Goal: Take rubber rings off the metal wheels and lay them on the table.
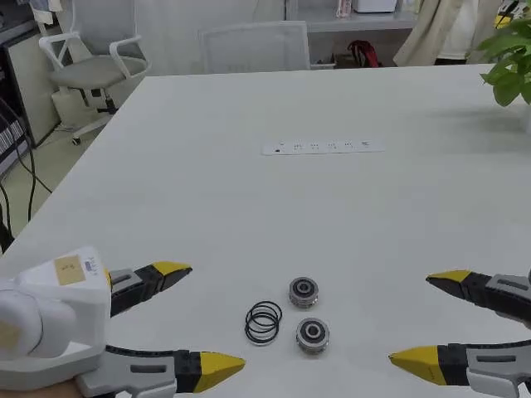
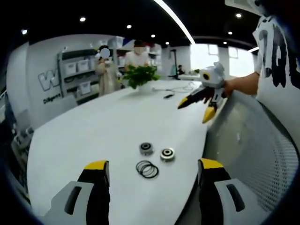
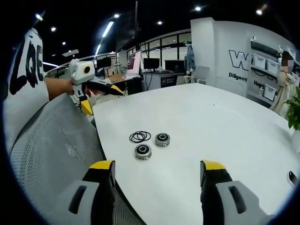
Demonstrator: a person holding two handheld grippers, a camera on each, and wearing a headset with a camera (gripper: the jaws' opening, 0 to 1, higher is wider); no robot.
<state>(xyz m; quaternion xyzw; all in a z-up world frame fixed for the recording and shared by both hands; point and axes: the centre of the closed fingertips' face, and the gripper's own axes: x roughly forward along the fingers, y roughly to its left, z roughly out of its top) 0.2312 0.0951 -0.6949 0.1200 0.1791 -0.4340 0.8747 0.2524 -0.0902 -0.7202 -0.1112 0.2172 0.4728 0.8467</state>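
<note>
Far wheel point(image 1: 304, 291), near wheel point(image 1: 312, 333) lying flat on the desk point(image 1: 249, 182), holes facing up, rubber rings point(image 1: 263, 322) lying alongside, left gripper point(image 1: 213, 315), right gripper point(image 1: 411, 318) hovering, jaws spread

A far wheel point(image 1: 304, 291) and a near wheel point(image 1: 312, 333) are seen lying flat on the white counter point(image 1: 249, 207), one just behind the other and close together. Each is small and metal, with a silvery rim around a dark centre. Thin black rings point(image 1: 263, 322) are laid flat in an overlapping pile just left of them, clear of both.
</note>
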